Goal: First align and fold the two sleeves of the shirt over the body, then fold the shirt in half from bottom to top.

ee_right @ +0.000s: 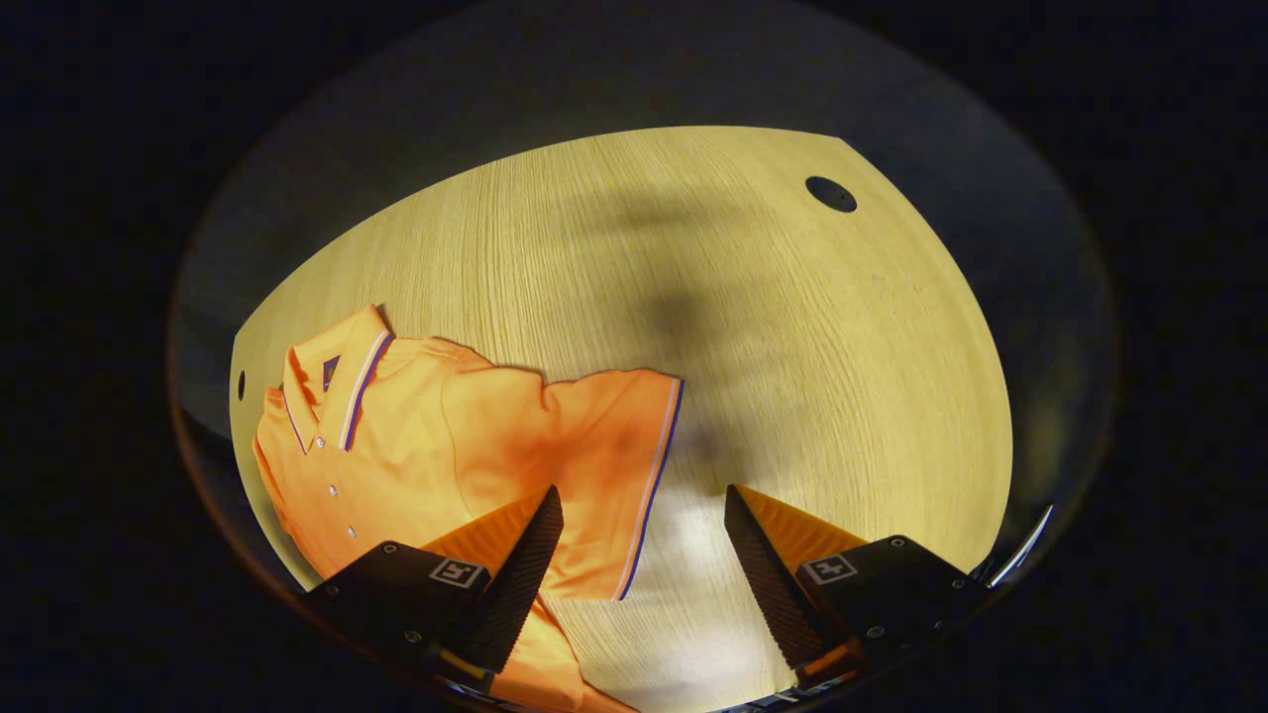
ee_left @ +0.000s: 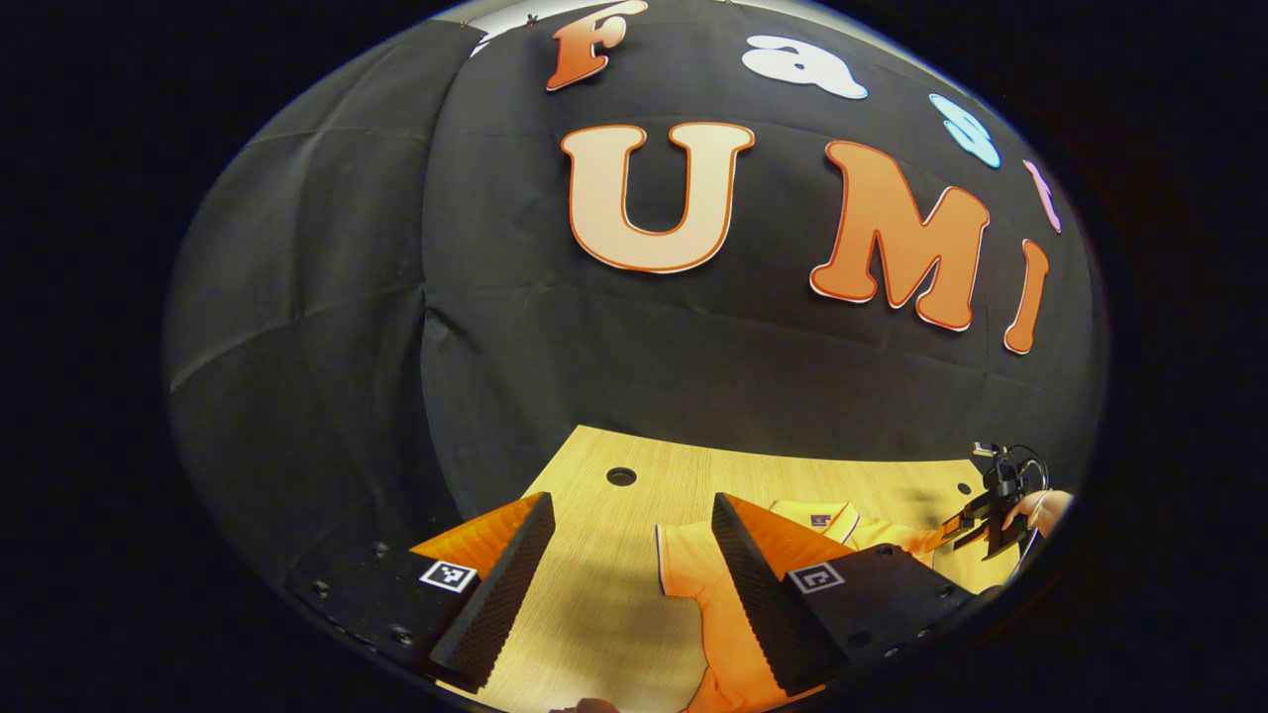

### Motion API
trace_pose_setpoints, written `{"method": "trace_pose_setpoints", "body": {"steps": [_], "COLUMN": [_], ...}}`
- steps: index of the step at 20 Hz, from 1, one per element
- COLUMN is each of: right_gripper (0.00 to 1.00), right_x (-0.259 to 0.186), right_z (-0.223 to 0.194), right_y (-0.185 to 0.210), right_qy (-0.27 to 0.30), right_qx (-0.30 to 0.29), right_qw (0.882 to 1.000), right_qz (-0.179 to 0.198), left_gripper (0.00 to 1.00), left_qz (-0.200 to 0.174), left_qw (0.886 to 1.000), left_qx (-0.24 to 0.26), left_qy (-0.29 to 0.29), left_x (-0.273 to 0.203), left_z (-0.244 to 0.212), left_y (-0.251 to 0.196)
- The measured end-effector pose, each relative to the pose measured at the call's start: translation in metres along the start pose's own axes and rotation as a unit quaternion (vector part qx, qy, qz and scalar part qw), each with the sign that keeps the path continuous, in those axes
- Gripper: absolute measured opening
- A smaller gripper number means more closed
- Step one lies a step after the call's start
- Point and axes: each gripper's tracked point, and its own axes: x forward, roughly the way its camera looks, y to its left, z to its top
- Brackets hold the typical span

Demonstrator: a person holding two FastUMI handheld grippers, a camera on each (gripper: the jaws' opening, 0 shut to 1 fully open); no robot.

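An orange polo shirt (ee_right: pixel 436 446) lies flat on the wooden table (ee_right: pixel 792 376), collar (ee_right: pixel 342 386) toward the left. One short sleeve (ee_right: pixel 614 436) with a striped hem spreads out sideways. My right gripper (ee_right: pixel 639 584) is open over that sleeve's hem, one finger above the cloth and the other above bare wood. In the left gripper view the shirt (ee_left: pixel 693 584) lies under the right-hand finger of my left gripper (ee_left: pixel 629 594), which is open and holds nothing. Farther off, at the right edge, the right gripper (ee_left: pixel 976 520) is held by a hand (ee_left: pixel 1040 510) near the collar (ee_left: pixel 827 517).
The tabletop has a round hole (ee_right: pixel 830 194) near its far corner and a smaller one (ee_right: pixel 241 384) by the collar. Another hole (ee_left: pixel 621 476) shows near the back edge in the left gripper view. The black cloth wall (ee_left: pixel 693 356) stands right behind the table.
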Motion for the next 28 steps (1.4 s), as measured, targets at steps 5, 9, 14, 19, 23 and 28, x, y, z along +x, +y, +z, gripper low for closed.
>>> {"method": "trace_pose_setpoints", "body": {"steps": [5,9,14,19,23,28], "right_gripper": [0.87,0.60,0.10,0.00,0.01,0.00], "right_x": [0.014,0.017,0.015,0.002,-0.026,-0.069], "right_z": [-0.007,-0.009,-0.008,-0.001,0.006,0.018], "right_y": [-0.004,-0.002,0.002,0.007,0.014,0.044], "right_qy": [0.021,0.024,0.011,-0.012,-0.041,-0.082], "right_qx": [0.017,0.026,0.048,0.046,0.010,-0.040], "right_qw": [1.000,0.999,0.999,0.999,0.999,0.996], "right_qz": [-0.010,-0.007,0.016,0.013,-0.002,-0.011], "left_gripper": [0.98,0.98,0.98,0.98,0.98,0.98], "left_qz": [0.001,0.003,0.000,0.003,0.001,-0.010], "left_qw": [1.000,1.000,0.999,1.000,1.000,0.999], "left_qx": [-0.011,-0.016,-0.026,-0.017,-0.022,-0.037], "left_qy": [0.013,0.022,0.031,0.023,0.019,0.013], "left_x": [0.010,0.012,0.011,0.005,0.000,-0.004], "left_z": [-0.010,-0.015,-0.022,-0.016,-0.016,-0.016], "left_y": [0.007,0.012,0.014,0.025,0.034,0.046]}}
